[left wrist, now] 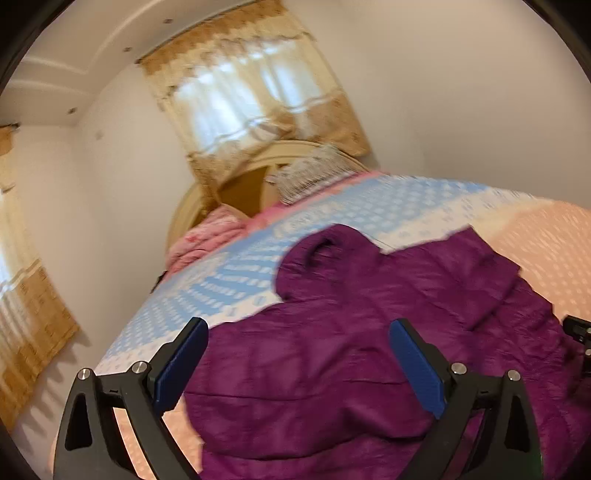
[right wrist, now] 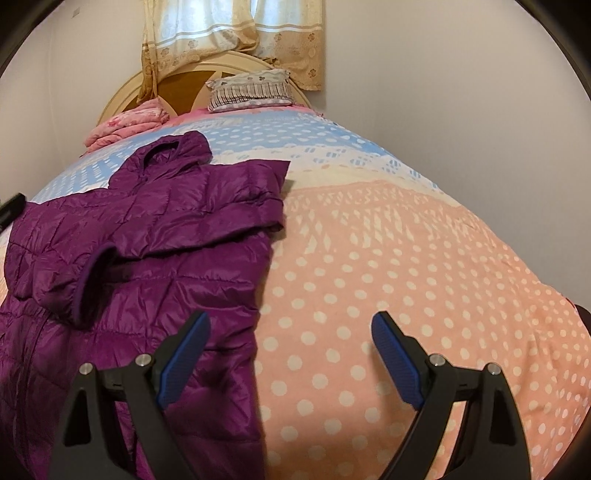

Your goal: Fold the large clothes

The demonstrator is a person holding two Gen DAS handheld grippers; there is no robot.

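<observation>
Pink and blue dots cover the bed [right wrist: 369,258], with a pillow [right wrist: 251,90] far ahead by the curtain [right wrist: 229,33]. On it lies a purple puffy jacket [right wrist: 155,240], its sleeves folded across. The left gripper [left wrist: 299,332] fingers are wide, with the jacket between them. The right gripper [right wrist: 291,325] fingers are wide too, and the jacket's edge lies under its left finger.

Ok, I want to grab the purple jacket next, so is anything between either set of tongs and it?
Nothing visible. The left tongs hang open directly over the purple jacket; the right tongs are open at its right edge, over the dotted bedspread. One sleeve lies folded across its front.
</observation>
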